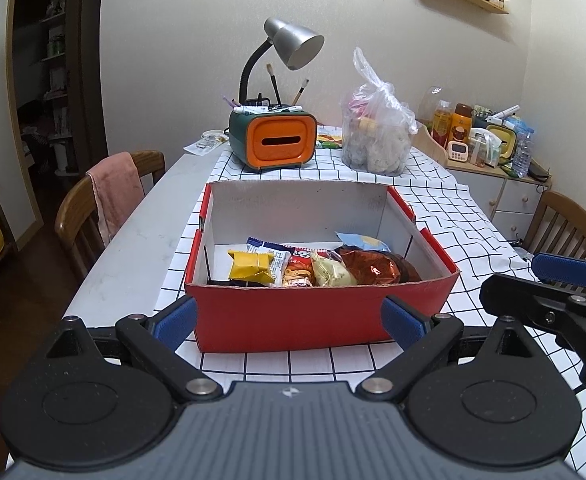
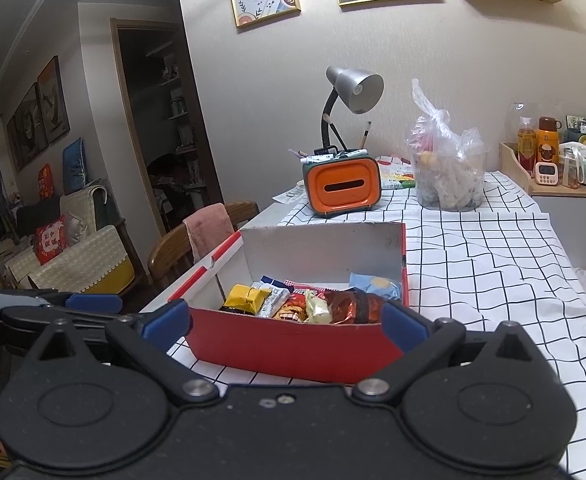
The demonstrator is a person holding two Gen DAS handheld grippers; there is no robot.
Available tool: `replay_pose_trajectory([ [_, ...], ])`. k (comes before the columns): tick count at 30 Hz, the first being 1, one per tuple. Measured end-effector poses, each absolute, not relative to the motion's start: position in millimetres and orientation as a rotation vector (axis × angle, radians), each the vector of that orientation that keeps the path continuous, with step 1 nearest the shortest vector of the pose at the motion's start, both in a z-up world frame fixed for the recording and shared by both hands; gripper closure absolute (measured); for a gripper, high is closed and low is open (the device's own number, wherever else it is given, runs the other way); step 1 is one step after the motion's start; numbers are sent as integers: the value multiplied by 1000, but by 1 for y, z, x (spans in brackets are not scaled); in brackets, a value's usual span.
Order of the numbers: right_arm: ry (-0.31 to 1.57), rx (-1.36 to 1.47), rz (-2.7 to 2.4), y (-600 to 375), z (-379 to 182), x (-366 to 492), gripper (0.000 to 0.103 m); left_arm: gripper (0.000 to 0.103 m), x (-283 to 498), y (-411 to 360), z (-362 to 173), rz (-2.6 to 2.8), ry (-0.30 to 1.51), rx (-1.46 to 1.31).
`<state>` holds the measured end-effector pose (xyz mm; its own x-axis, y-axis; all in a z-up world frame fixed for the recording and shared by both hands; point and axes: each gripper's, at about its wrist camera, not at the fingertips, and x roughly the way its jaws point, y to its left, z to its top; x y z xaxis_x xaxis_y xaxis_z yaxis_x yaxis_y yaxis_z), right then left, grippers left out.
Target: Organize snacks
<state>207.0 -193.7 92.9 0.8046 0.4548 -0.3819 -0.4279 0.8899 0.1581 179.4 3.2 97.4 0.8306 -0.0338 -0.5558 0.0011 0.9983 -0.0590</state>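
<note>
The checked surface [image 1: 433,200] is carrying a red box [image 1: 313,320], and the snacks [image 1: 309,268] are lying packed along its near wall. Both the left gripper [image 1: 289,320] and the right gripper [image 2: 285,326] are hovering just before it, jaws spread wide, holding nothing. Anything added should, I'd judge, be going into the bare far half.

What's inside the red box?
The red box holds snack packets: a yellow one, a pale green one and a shiny brown bag. Anything beneath them is hidden.
</note>
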Motion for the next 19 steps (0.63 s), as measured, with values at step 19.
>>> replay_pose_trajectory([
  [19,423,64,475,-194,93,189,0,4,156,-1,102,-30,562,-42],
])
